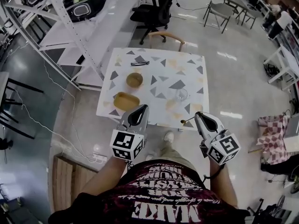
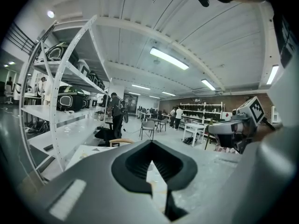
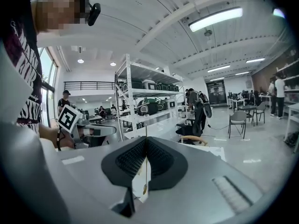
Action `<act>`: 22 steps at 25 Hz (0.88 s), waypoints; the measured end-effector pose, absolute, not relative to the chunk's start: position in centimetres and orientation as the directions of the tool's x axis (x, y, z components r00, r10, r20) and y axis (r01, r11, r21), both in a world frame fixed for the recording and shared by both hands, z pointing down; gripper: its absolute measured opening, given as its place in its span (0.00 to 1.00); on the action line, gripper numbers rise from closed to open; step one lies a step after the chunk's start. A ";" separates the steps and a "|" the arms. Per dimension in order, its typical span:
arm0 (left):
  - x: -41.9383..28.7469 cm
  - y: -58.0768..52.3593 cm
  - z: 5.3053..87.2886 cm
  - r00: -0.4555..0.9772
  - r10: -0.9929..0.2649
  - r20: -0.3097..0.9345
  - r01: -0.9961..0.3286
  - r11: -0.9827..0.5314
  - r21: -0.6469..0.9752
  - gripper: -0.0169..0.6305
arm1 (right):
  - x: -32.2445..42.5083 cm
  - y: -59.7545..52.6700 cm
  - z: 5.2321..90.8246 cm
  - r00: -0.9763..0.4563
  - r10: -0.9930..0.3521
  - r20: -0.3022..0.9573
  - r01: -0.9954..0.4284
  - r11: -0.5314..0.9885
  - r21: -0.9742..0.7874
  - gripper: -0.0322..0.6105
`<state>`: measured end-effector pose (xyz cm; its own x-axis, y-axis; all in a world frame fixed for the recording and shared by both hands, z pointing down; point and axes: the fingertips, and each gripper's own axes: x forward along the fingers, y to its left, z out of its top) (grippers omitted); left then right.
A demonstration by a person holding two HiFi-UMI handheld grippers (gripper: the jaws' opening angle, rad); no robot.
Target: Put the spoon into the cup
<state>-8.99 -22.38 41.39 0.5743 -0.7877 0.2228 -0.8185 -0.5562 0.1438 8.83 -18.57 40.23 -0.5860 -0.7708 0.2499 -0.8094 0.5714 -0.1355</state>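
Note:
A clear glass cup stands on the right half of the patterned white table. My right gripper hovers at the table's near right edge, shut on a thin spoon whose small bowl end sticks out to the left. In the right gripper view the spoon's handle runs upright between the closed pads of the right gripper. My left gripper hangs over the near left edge with its tips together and nothing in them. In its own view the left gripper points over the table.
A brown bowl and a yellow oval dish sit on the table's left half, with a black item at the far side. A wooden chair stands behind the table, metal shelving to the left.

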 end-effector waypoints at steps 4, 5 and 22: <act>-7.6 -24.7 41.8 0.577 -0.782 0.235 -0.817 -0.561 0.138 0.03 | 9.5 -21.6 41.2 -0.597 -0.760 0.259 -0.802 0.577 -0.154 0.10; -7.2 -25.3 42.0 0.578 -0.780 0.239 -0.816 -0.563 0.135 0.03 | 9.7 -22.4 41.5 -0.598 -0.757 0.263 -0.801 0.578 -0.159 0.10; -4.0 -33.3 47.2 0.546 -0.758 0.357 -0.835 -0.528 0.157 0.03 | 12.4 -34.3 48.2 -0.606 -0.717 0.344 -0.794 0.571 -0.208 0.10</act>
